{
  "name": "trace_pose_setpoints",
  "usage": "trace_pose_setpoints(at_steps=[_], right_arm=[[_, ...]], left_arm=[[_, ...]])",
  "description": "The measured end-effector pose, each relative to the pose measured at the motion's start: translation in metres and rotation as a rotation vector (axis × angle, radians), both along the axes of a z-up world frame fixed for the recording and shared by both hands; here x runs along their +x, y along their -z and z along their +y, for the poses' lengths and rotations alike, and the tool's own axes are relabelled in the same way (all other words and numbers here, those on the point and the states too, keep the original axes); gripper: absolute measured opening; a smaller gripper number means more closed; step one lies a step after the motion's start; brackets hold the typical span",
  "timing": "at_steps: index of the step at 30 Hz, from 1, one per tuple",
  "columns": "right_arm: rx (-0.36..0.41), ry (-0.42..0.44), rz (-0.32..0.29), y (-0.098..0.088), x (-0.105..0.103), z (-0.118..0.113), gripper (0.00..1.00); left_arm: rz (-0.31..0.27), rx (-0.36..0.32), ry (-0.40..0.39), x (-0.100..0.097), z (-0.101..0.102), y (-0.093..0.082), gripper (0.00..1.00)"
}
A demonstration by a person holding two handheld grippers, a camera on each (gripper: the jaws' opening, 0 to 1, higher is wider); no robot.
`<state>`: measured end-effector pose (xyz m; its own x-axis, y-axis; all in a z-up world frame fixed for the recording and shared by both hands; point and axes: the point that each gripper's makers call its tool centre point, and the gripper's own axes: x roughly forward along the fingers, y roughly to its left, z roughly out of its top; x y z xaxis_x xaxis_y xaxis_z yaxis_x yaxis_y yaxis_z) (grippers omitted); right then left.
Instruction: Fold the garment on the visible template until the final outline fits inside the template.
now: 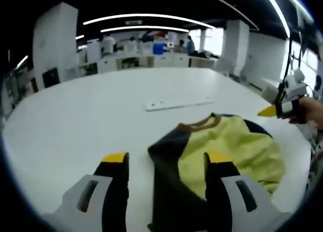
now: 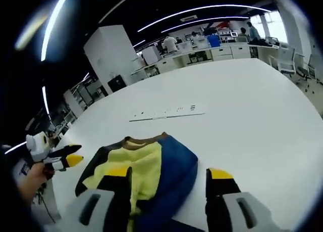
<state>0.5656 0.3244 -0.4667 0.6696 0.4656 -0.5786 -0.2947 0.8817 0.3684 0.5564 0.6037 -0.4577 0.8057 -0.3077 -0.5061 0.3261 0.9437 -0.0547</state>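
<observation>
A yellow garment [image 1: 222, 151] with dark navy sides and a brown collar lies crumpled on the white table [image 1: 101, 110]. My left gripper [image 1: 166, 158] hovers open above its left navy edge, one yellow-tipped finger on each side of that edge. In the right gripper view the same garment [image 2: 144, 169] shows a blue side on the right. My right gripper [image 2: 169, 174] is open above it, nothing held. The other gripper [image 2: 68, 158] comes in from the left, held by a hand; its state is unclear. In the left gripper view the right gripper [image 1: 285, 108] appears at the right edge.
A flat white strip [image 1: 179, 104] with small marks lies on the table beyond the garment, also the strip [image 2: 166, 112] in the right gripper view. Desks, white cabinets and several people stand at the far end of the room. The table edge curves near on both sides.
</observation>
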Motion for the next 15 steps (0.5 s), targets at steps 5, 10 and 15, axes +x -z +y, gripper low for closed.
trace_pose_setpoints(at_steps=[5,10,15], right_arm=[[-0.01,-0.058,-0.009,-0.004,-0.022,0.006,0.59],[0.013,-0.056,0.006,-0.001,-0.041,0.007,0.59],[0.017,-0.071,0.014,0.004,-0.06,0.009,0.59]], left_arm=[[0.004,-0.002,0.017,-0.017,-0.005,0.001,0.59],[0.001,0.003,0.022,-0.033,-0.009,0.003,0.6],[0.006,0.001,0.031,-0.047,-0.011,0.007,0.6]])
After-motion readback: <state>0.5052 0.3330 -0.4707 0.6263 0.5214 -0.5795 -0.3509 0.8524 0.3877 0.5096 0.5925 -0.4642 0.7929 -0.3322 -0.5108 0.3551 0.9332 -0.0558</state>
